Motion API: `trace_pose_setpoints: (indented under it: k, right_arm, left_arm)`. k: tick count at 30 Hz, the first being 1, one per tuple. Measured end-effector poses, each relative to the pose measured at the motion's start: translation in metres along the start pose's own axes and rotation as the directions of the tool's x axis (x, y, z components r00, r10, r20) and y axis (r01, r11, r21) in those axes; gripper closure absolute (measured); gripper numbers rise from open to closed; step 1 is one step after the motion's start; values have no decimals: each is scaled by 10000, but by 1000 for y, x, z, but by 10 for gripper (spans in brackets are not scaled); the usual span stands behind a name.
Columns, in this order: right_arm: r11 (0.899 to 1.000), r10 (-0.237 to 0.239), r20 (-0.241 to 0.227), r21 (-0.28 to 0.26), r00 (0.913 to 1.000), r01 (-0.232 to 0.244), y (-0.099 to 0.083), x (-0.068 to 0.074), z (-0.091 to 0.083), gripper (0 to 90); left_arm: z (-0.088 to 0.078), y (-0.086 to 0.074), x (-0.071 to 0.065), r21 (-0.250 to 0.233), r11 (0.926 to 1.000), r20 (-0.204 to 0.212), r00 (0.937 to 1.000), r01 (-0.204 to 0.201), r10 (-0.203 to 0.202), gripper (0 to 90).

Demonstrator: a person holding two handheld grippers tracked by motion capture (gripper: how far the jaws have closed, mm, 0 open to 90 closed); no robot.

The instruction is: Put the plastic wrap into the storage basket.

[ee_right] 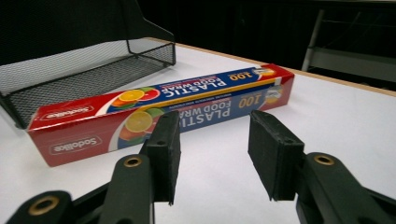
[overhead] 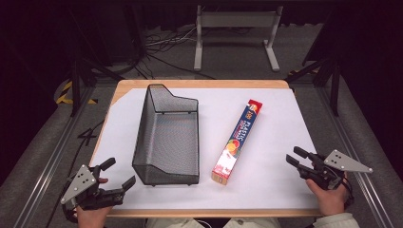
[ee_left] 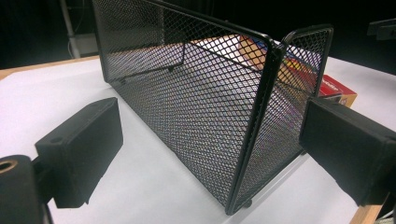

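Observation:
A black wire-mesh basket (overhead: 166, 137) stands empty on the white table sheet, left of centre. To its right lies a long red-and-blue box of plastic food wrap (overhead: 237, 141), angled slightly. My left gripper (overhead: 118, 175) rests open near the table's front left corner, facing the basket's near corner (ee_left: 261, 121). At the front right, my right gripper (overhead: 295, 156) is open and points toward the wrap box (ee_right: 159, 105), with nothing between its pads (ee_right: 273, 149).
The white sheet (overhead: 280, 123) covers a wooden table whose edge (overhead: 199, 212) runs along the front. Beyond the table a white metal stand (overhead: 235, 28) and cables lie on the grey floor. Dark frame legs flank both sides.

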State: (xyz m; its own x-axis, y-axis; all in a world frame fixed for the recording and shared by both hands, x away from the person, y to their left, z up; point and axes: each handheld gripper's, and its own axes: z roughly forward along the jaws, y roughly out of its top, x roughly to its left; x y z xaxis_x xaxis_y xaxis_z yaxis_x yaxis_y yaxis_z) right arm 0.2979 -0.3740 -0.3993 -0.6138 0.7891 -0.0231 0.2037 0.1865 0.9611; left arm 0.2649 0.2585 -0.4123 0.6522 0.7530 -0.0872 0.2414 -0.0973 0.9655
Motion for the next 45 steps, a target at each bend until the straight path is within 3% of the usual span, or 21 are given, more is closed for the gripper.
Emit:
trace_pose_setpoints:
  k: [4, 10, 13, 17, 21, 22, 25, 31, 42, 45]
  right_arm:
    - [9999, -118, -248, 79, 9996, 120, 2, 4, 2, 539]
    - [10000, -57, -205, 81, 9998, 58, 5, 3, 1, 549]
    - [9997, -168, -294, 146, 9994, 172, 9, 4, 3, 567]
    - [9972, -595, -631, 419, 9962, 622, 16, 11, 2, 688]
    - [9941, -632, -879, 820, 9941, 704, 25, 14, 7, 861]
    - [9929, -625, -1024, 941, 9928, 722, 28, 16, 9, 900]
    - [9900, -443, -1509, 1261, 9876, 636, 35, 20, 15, 900]
    - [9858, -451, -1975, 1498, 9793, 756, 51, 30, 28, 900]
    - [9833, -629, -2810, 1469, 9576, 1077, 74, 52, 59, 900]
    - [9817, -713, -3128, 1463, 9471, 1222, 79, 57, 70, 900]
  left_arm:
    - [1, 1, -2, 7, 10000, 47, 10000, -38, 38, 77]
    - [2, 0, -1, 80, 9999, 85, 9999, -112, 111, 86]
    - [1, 0, -1, 44, 10000, 113, 9999, 36, -36, 87]
    - [0, -1, -1, 39, 9999, 114, 9999, 98, -98, 90]
    - [-1, -1, -2, 108, 9999, 95, 9999, 82, -83, 95]
    - [-1, -1, -2, 130, 9999, 112, 9999, 99, -101, 97]
    - [0, -1, -2, 222, 9997, 137, 9999, 38, -41, 106]
    - [1, -1, -4, 303, 9995, 128, 9999, -97, 93, 112]
    - [1, -1, -4, 305, 9994, 134, 9998, -132, 128, 112]
    - [1, -1, -3, 358, 9993, 189, 9998, -118, 111, 112]
